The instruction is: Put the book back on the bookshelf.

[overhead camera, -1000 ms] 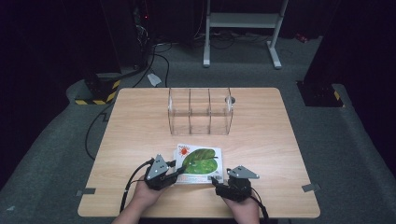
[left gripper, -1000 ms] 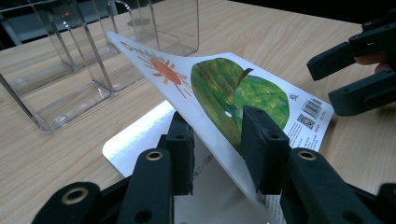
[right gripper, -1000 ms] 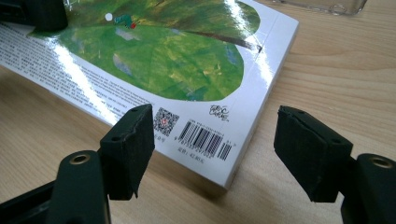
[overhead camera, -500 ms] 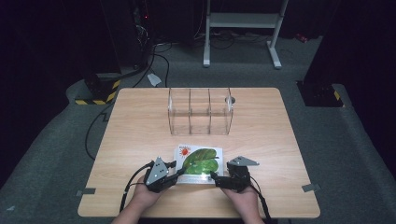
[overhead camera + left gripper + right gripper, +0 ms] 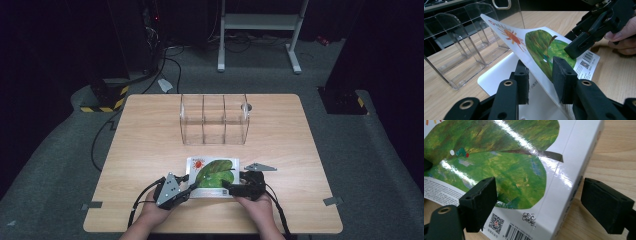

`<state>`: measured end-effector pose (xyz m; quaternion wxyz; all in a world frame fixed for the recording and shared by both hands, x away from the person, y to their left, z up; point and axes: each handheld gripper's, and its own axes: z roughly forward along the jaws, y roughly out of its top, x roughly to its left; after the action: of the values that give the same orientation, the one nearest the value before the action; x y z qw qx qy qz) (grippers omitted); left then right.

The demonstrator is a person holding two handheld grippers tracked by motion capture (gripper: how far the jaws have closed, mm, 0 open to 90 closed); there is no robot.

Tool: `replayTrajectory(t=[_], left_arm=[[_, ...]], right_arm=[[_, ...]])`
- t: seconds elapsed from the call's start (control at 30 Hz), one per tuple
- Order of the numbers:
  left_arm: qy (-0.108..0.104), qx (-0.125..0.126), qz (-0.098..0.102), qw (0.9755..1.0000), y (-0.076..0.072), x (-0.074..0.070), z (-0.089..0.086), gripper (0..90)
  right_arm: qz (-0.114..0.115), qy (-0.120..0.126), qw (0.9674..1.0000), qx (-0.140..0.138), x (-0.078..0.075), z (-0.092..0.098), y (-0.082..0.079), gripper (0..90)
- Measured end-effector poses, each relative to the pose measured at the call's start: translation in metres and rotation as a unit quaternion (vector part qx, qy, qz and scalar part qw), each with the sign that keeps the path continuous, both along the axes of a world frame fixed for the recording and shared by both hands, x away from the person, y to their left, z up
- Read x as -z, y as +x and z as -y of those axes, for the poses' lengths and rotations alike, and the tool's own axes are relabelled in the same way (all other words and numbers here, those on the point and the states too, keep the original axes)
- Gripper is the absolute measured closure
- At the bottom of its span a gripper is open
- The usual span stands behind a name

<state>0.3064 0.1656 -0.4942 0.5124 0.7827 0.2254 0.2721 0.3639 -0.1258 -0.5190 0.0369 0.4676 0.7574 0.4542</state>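
A picture book (image 5: 212,172) with a green leaf and a red sun on its white cover lies near the table's front edge. My left gripper (image 5: 189,187) is at its left corner. In the left gripper view the raised cover (image 5: 541,47) runs between the jaws of that gripper (image 5: 541,75), which is shut on it, and a white page (image 5: 499,77) shows underneath. My right gripper (image 5: 235,189) is at the book's right side. It (image 5: 539,200) is open, with one jaw over the cover (image 5: 511,157) and the other past the spine above the wood. The right gripper (image 5: 584,42) rests on the cover.
A clear plastic organizer (image 5: 214,119) with three compartments stands mid-table, behind the book. The table's front edge (image 5: 210,231) is just behind my hands. Cables trail from both grippers toward the person.
The right gripper has shifted forward onto the book's right edge. The left gripper has drawn slightly back toward the table's front, holding the cover's corner.
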Motion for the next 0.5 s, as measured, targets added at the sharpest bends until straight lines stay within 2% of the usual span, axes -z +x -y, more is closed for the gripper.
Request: replayTrajectory(t=[0.03,0.17,0.27,0.5], left_arm=[[0.0,0.0,-0.001,1.0,0.0,0.0,0.0,67.0],[0.001,-0.001,-0.003,1.0,0.001,0.001,-0.001,67.0],[-0.001,-0.001,-0.006,1.0,0.0,0.001,-0.001,67.7],[-0.012,0.0,-0.018,0.9998,0.0,0.001,0.002,70.6]], right_arm=[[-0.005,0.003,1.0,-0.001,0.0,-0.001,0.0,13.3],[0.003,0.0,0.9999,-0.01,0.0,-0.003,0.0,15.2],[0.008,-0.001,1.0,0.001,-0.004,-0.002,-0.002,19.6],[0.051,-0.014,0.9984,0.021,-0.012,0.002,-0.012,26.0]])
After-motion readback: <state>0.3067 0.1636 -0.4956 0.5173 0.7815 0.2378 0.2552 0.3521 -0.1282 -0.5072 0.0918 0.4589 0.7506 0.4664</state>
